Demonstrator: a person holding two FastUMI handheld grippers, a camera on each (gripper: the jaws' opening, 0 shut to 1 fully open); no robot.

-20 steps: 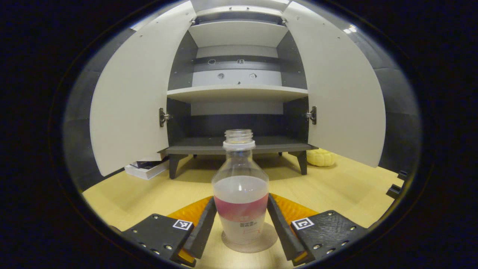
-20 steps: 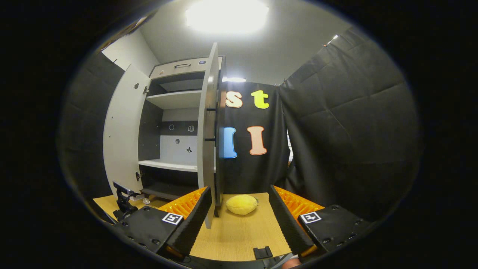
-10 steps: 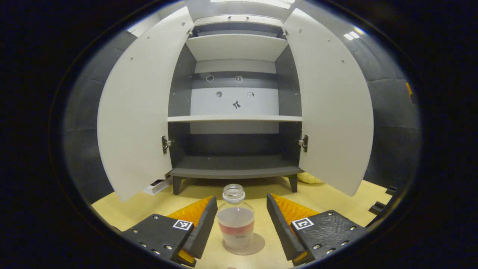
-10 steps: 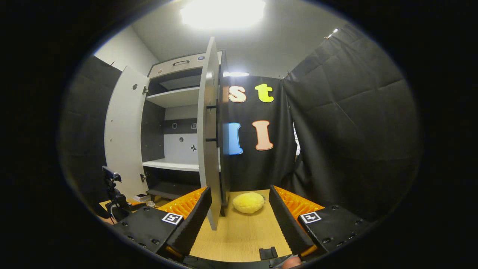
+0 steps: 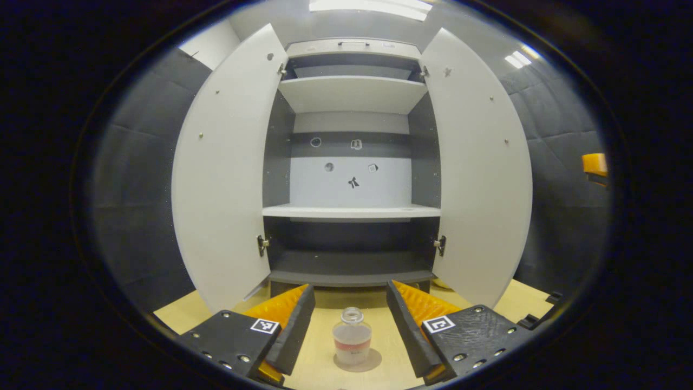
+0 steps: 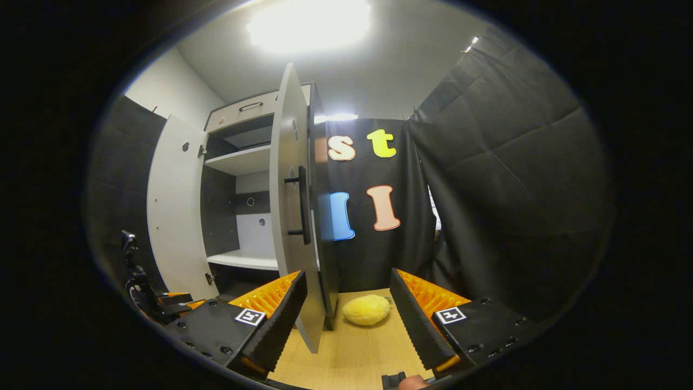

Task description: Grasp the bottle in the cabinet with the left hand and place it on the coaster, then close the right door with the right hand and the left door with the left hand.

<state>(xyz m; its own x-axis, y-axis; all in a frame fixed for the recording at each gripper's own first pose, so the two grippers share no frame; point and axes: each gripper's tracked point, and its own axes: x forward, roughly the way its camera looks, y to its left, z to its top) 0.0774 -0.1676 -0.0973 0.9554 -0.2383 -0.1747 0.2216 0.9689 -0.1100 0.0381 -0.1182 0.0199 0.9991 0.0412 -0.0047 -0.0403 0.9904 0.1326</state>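
Our left gripper has drawn back with its jaws apart, leaving the small clear plastic bottle with a pink label band upright on the round translucent coaster. So placement looks finished; both tall white cabinet doors are still open. Our right gripper, also spread and empty, faces the right door. The label's print is too small to read.

We can read no text anywhere. The bottle carries a label band, but its print is too small for us.
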